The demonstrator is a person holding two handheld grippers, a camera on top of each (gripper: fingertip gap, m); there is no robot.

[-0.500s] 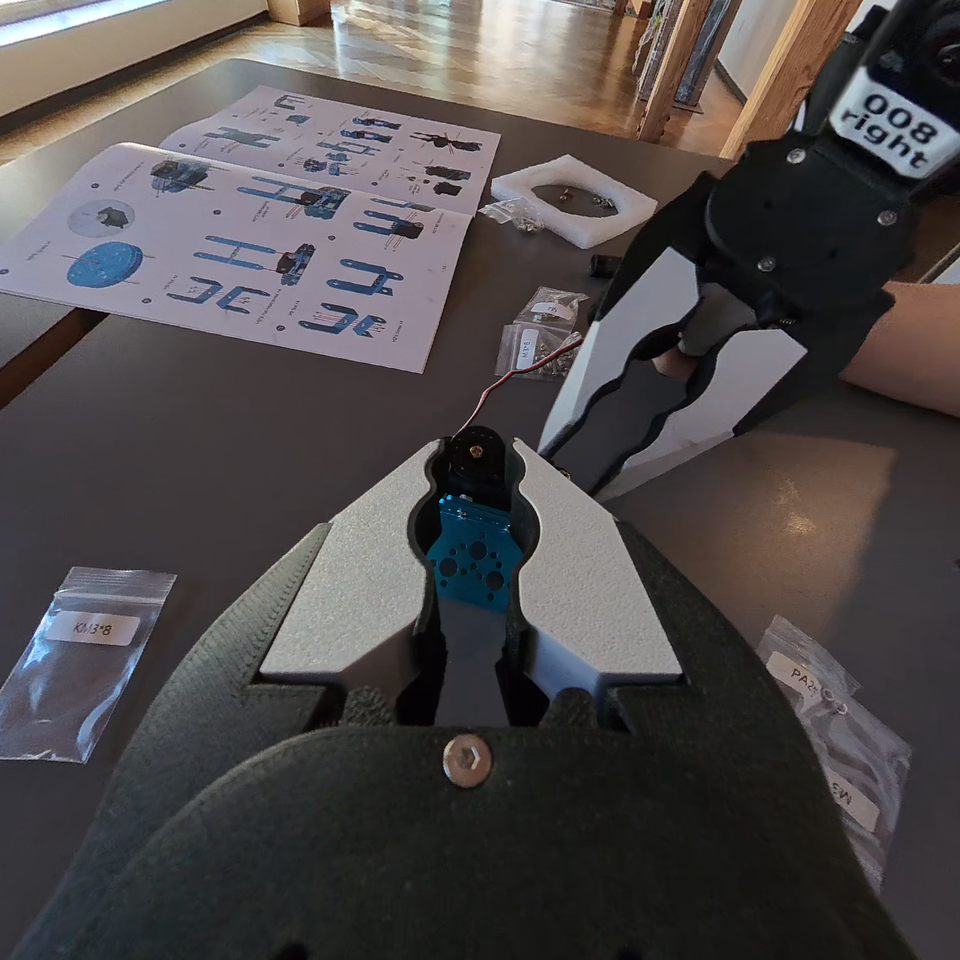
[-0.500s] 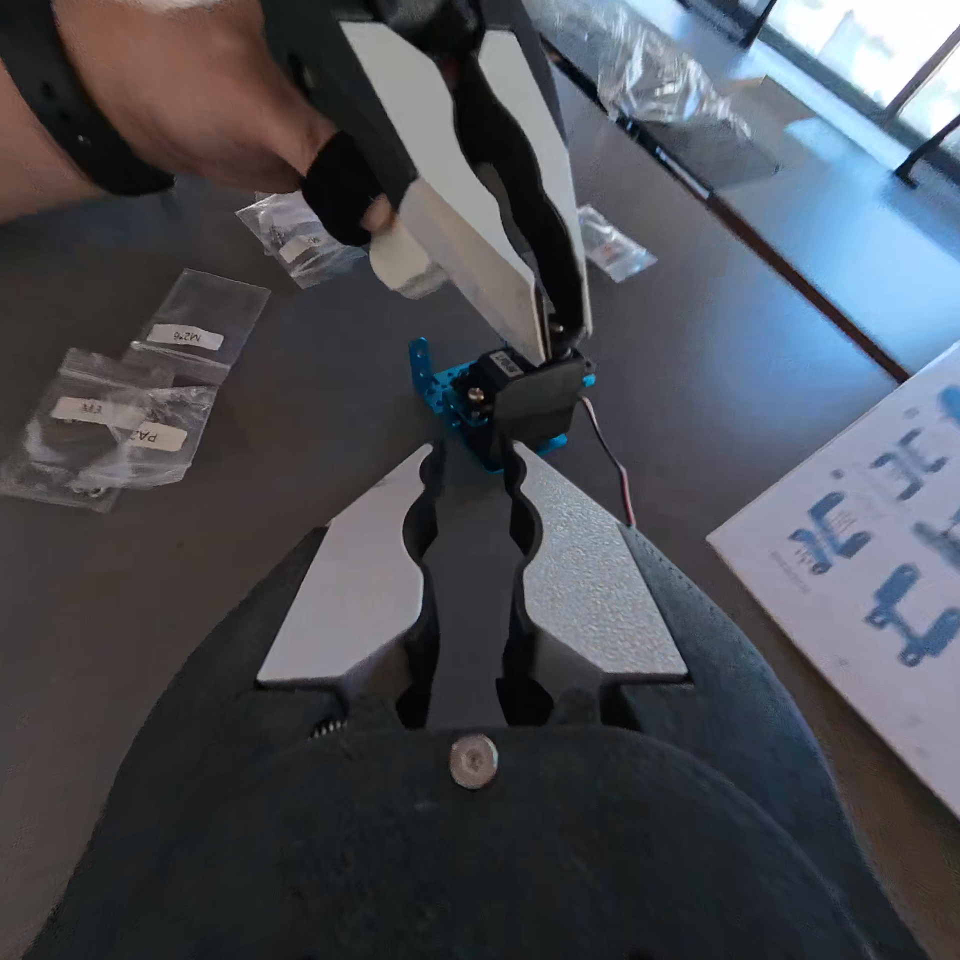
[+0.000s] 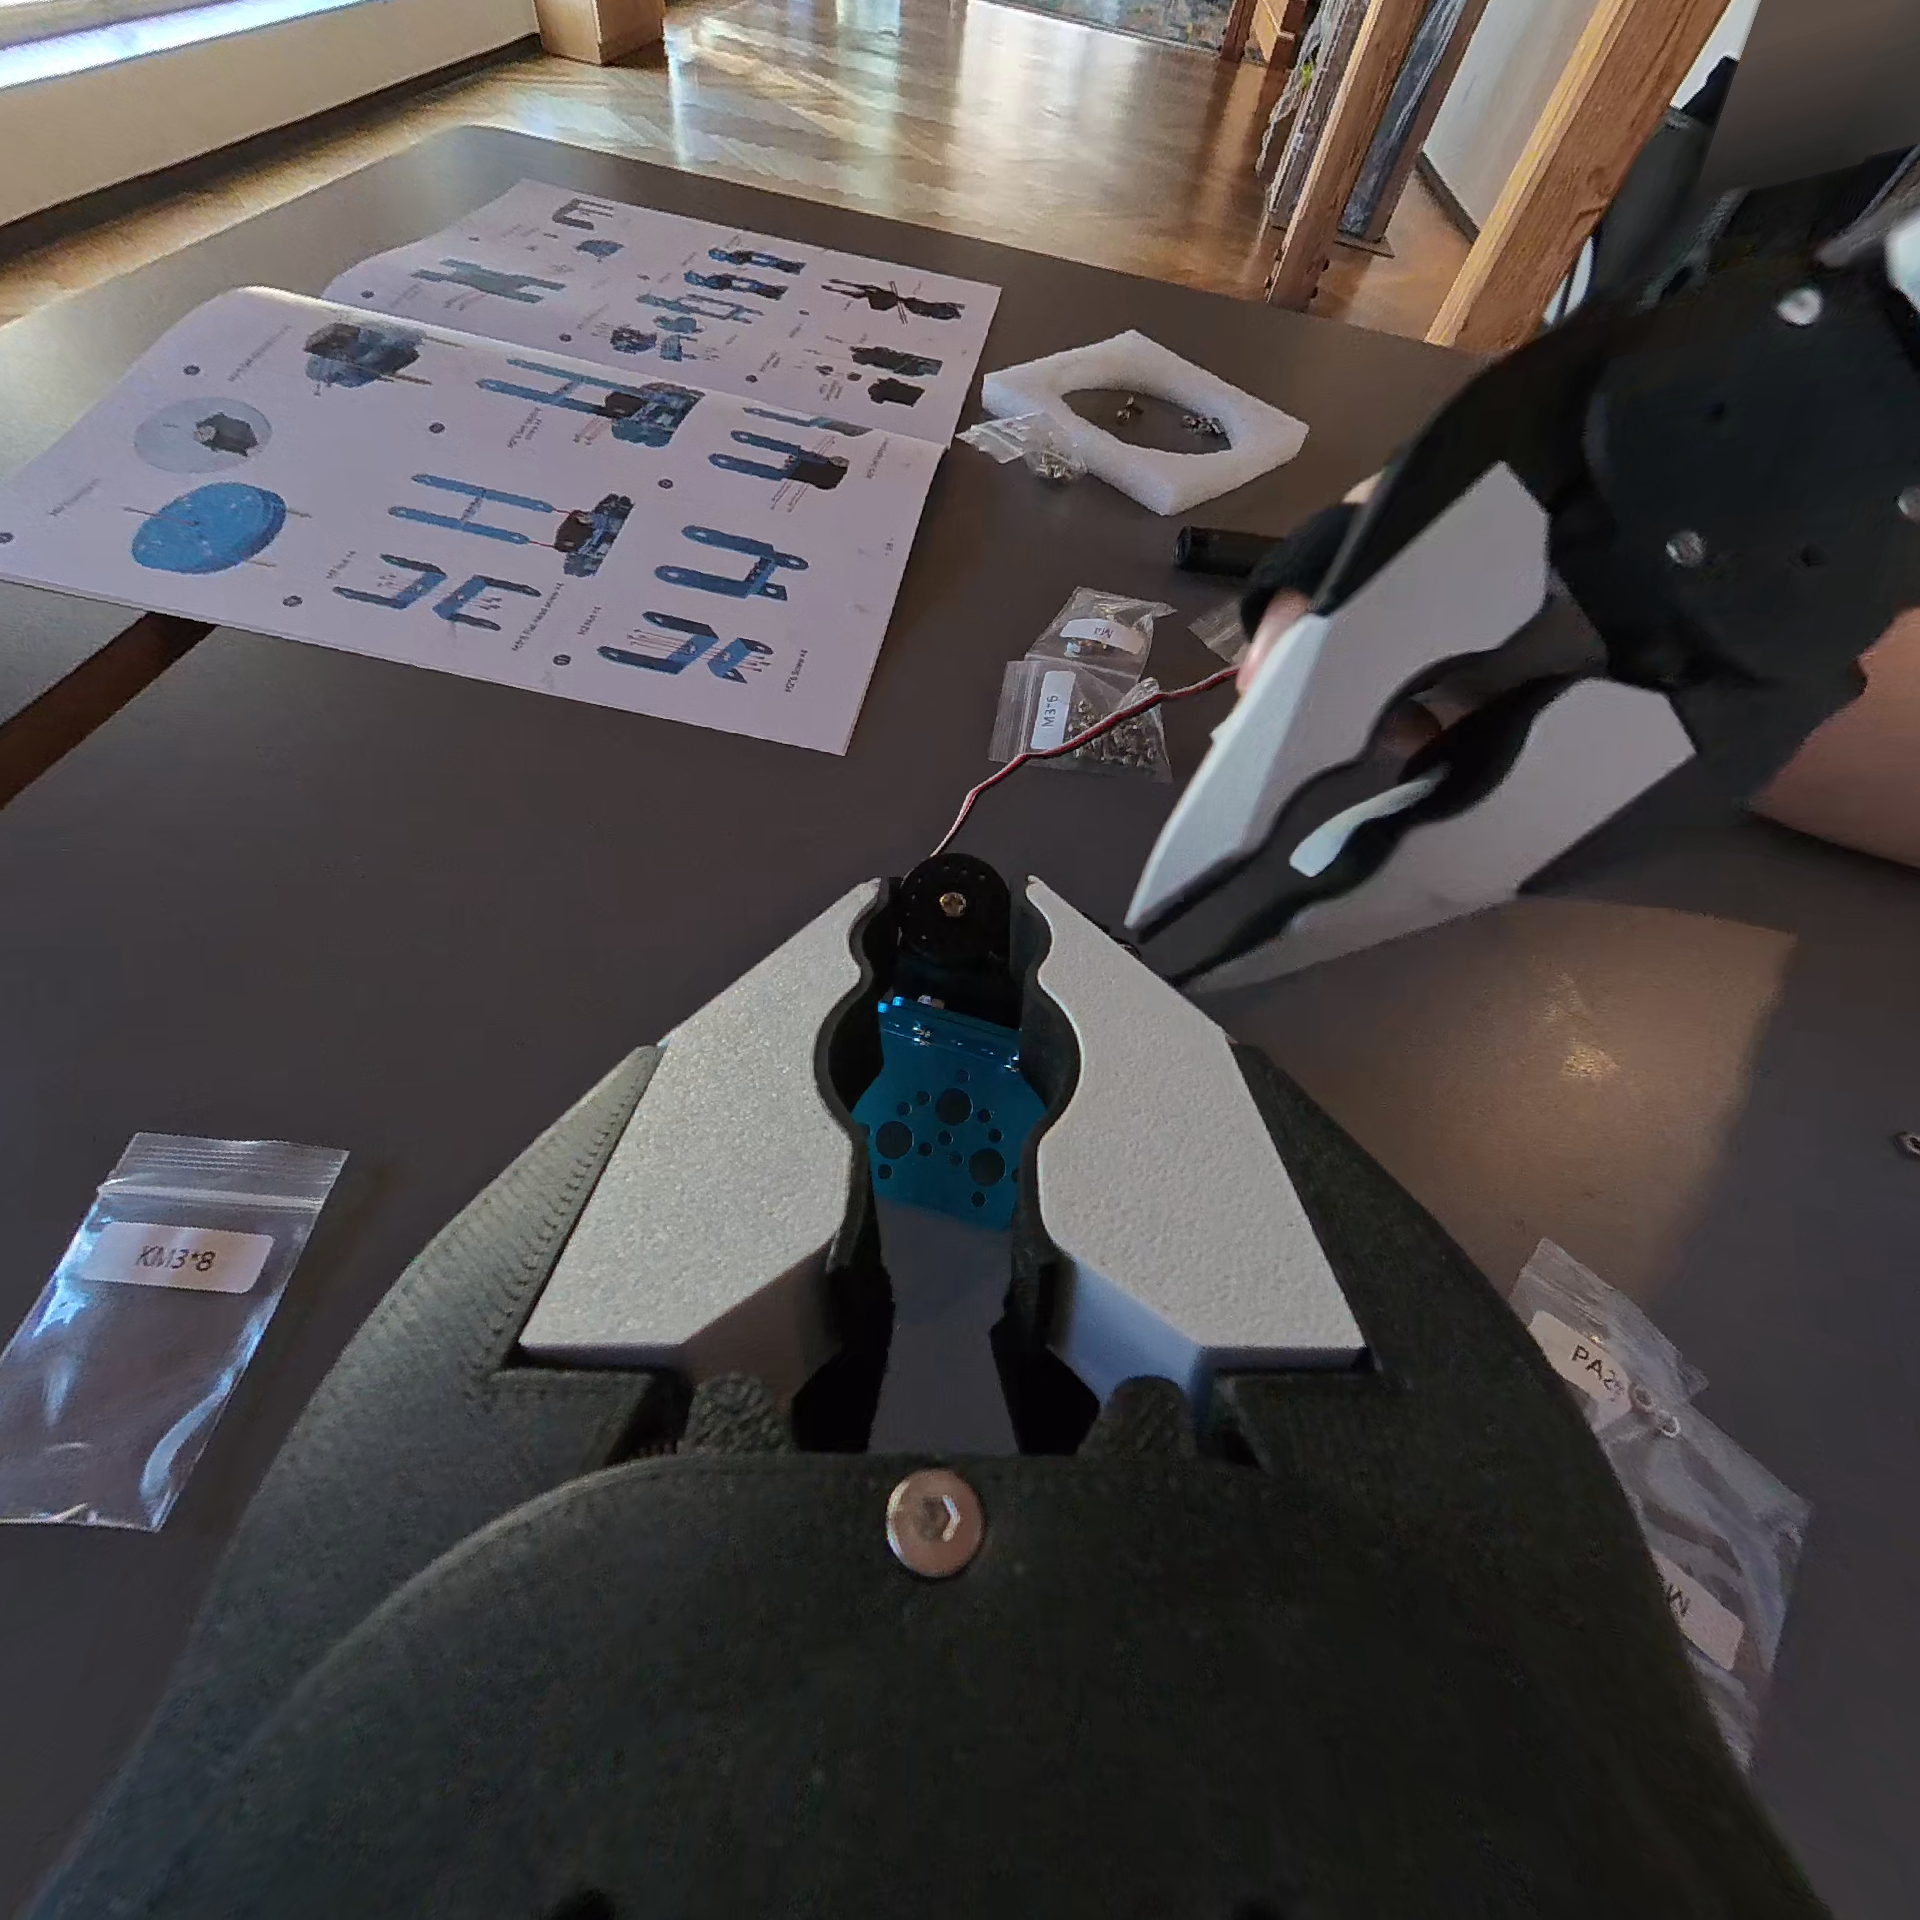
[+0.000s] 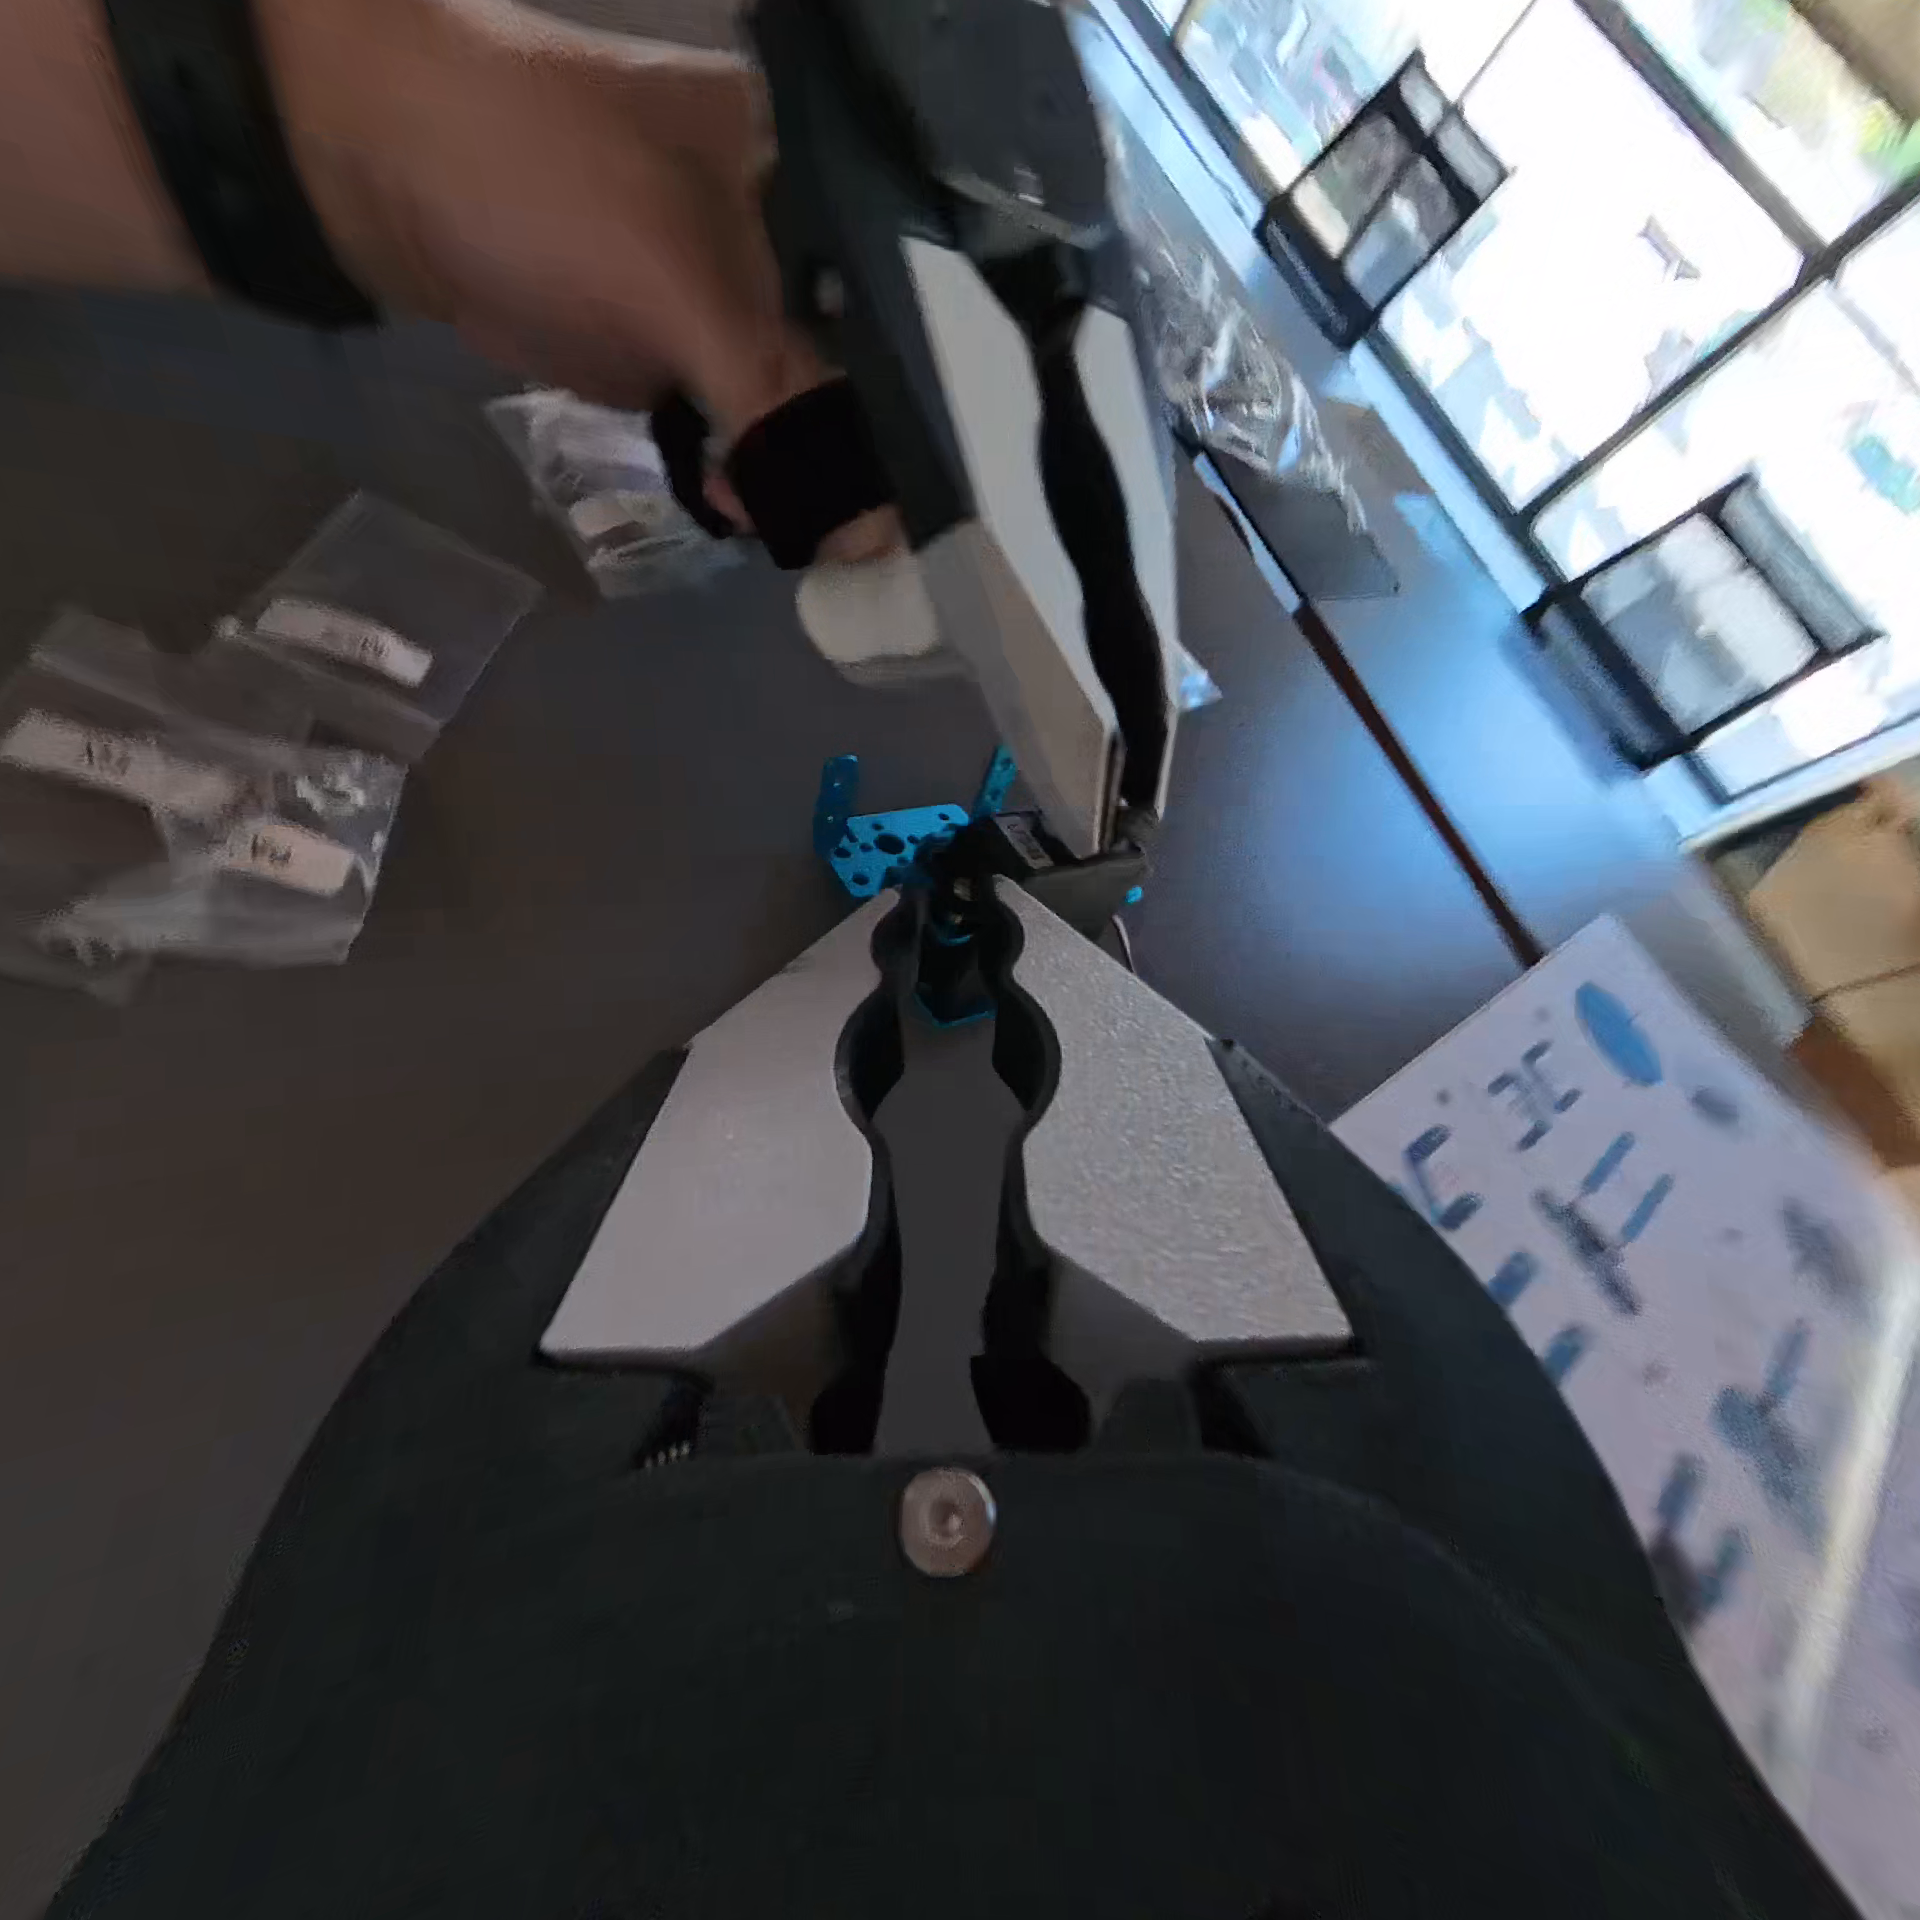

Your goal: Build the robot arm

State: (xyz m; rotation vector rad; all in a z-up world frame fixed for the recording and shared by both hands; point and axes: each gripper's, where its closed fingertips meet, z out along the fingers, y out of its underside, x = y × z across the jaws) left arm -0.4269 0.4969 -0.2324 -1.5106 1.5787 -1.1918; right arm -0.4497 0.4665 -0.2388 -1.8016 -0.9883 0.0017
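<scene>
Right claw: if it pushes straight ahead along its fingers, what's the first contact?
The right claw would most likely meet the black servo on the blue bracket, held by the left claw. It sits right at the tips; contact may already exist, blur hides it.

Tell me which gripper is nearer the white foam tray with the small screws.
Right. The right gripper sits just in front of the white foam tray; the left gripper, clamping the servo and blue bracket assembly, is farther back.

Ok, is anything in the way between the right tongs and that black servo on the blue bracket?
Nothing visible. The right tongs have their tips right at the servo, which the left tongs hold together with its blue bracket.
</scene>
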